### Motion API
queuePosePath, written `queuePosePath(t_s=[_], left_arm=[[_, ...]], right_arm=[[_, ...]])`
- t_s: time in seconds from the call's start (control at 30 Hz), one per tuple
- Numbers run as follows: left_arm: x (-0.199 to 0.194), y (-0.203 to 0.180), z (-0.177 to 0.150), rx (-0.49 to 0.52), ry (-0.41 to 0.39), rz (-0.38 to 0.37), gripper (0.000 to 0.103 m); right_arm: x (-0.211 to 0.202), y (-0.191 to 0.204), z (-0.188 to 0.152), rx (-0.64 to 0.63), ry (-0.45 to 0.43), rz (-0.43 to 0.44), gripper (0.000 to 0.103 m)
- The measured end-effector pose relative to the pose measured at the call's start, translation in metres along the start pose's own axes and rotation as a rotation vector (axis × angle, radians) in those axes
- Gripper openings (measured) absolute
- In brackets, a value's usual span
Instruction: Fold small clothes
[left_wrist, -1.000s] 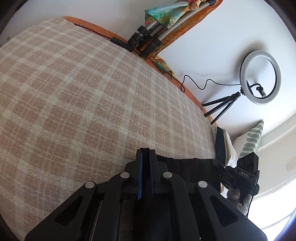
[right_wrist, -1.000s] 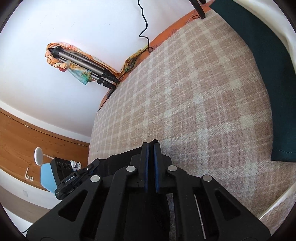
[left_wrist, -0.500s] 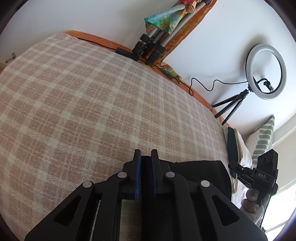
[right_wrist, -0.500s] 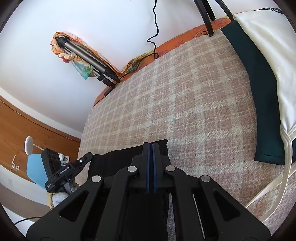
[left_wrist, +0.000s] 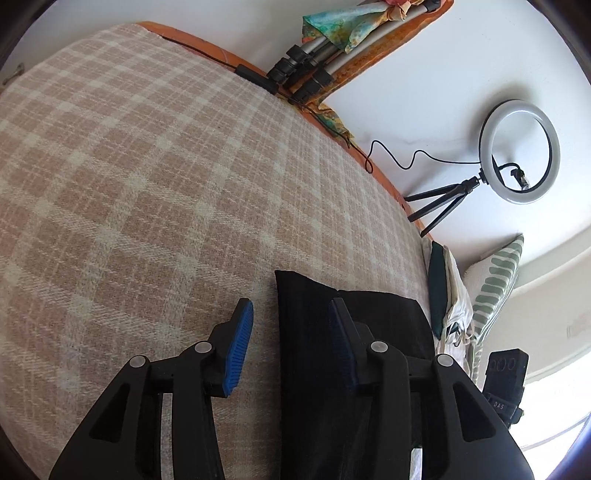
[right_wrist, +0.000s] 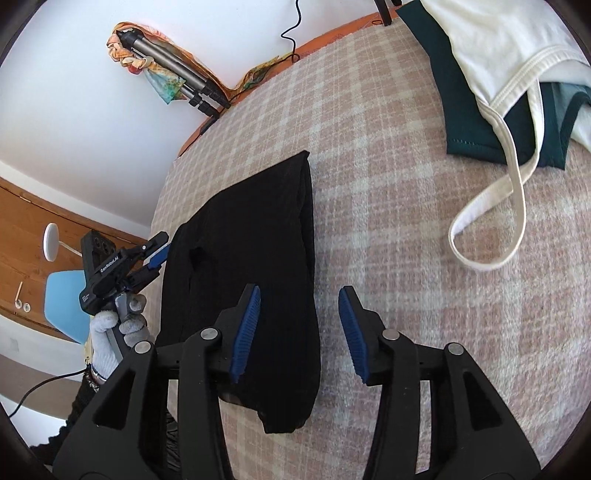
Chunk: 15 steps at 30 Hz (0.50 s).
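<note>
Both grippers have just been opening: the left gripper (left_wrist: 291, 314) and the right gripper (right_wrist: 299, 306), pressed together a second ago, are now standing spread, and the right one has pulled back from the cloth. Nothing is being pinched. The black folded garment (right_wrist: 251, 236) is lying flat as a long strip on the pink-and-cream checked blanket (right_wrist: 406, 258), its edges between the open jaws. One fold is looking done; perhaps another is needed, since its near end is partly hidden. At the far right, a dark green cloth (right_wrist: 461, 122) and a white strappy top (right_wrist: 491, 48) are waiting, seemingly unfolded.
</note>
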<state>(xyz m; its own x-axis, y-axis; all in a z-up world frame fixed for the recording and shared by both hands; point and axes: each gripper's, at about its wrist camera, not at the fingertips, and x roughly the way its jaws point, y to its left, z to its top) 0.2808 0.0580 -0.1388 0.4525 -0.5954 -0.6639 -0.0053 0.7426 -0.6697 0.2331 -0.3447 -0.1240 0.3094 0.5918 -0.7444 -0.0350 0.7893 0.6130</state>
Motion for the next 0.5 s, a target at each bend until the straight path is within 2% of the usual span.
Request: queuePosePath(t_s=[0.03, 0.07, 0.13, 0.23, 0.43, 0.5], left_arm=[[0.002, 0.001, 0.000, -0.013, 0.005, -0.007, 0.041], [0.002, 0.002, 0.000, -0.025, -0.001, -0.016, 0.042], [0.002, 0.002, 0.002, -0.041, -0.002, -0.033, 0.047], [0.005, 0.001, 0.005, -0.051, -0.005, -0.040, 0.047], [0.014, -0.004, 0.005, -0.037, 0.019, -0.087, 0.047], [0.015, -0.004, 0.005, -0.037, 0.017, -0.095, 0.047]], right_arm=[[-0.001, -0.002, -0.007, 0.009, 0.015, -0.002, 0.061], [-0.002, -0.002, -0.014, 0.017, 0.024, -0.008, 0.062], [-0.004, -0.002, -0.025, 0.018, 0.041, -0.018, 0.063], [-0.007, 0.002, -0.036, 0.012, 0.046, -0.014, 0.063], [-0.002, 0.002, -0.048, 0.029, 0.077, 0.053, 0.063], [0.001, -0.001, -0.048, 0.063, 0.089, 0.102, 0.063]])
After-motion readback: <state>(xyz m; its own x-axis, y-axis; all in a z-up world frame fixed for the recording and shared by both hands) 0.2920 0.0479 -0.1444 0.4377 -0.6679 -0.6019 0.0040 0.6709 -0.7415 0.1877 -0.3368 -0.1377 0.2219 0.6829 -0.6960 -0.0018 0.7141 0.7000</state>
